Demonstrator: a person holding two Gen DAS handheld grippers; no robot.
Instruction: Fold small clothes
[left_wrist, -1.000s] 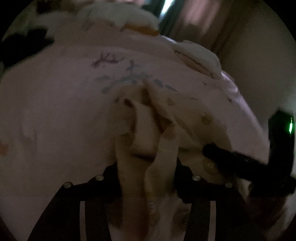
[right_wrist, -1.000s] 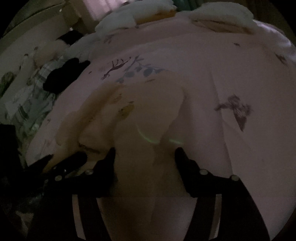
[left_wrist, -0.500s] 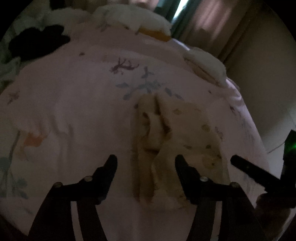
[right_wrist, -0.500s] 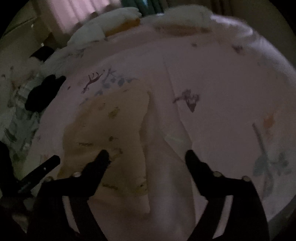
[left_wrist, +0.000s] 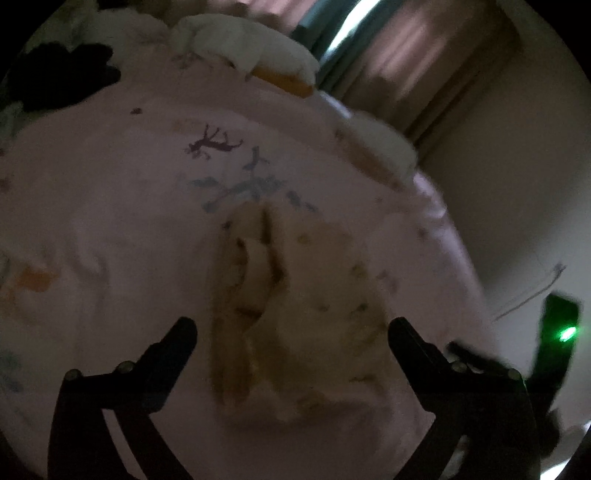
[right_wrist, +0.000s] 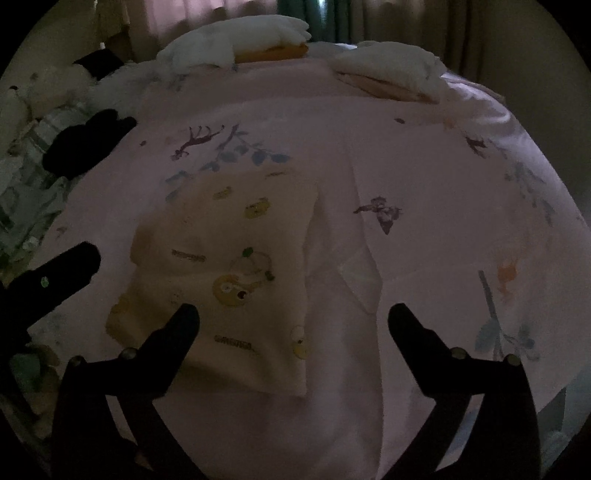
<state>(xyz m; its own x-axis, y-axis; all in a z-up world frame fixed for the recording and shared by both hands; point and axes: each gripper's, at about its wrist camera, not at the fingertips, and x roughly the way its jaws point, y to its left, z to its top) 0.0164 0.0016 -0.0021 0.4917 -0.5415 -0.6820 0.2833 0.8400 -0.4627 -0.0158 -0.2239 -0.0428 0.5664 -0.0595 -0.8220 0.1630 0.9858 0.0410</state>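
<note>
- Here a small cream garment (right_wrist: 229, 273) with yellow cartoon prints lies folded on a pink bedsheet (right_wrist: 424, 177), flat along one side and bunched along the other.
- The left gripper (left_wrist: 291, 328) hangs above it, jaws spreading wider, nothing pinched between them.
- The right gripper (right_wrist: 293, 314) hangs over the garment's near edge, jaws also spreading, holding nothing.
- Folded white piles (right_wrist: 251, 40) sit at the bed's far end; a black cloth (right_wrist: 85, 144) lies off to the side.

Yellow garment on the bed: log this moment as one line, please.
yellow printed garment: lying on pink bedspread | left gripper: jaws opening, nothing gripped | right gripper: jaws opening, nothing gripped
</note>
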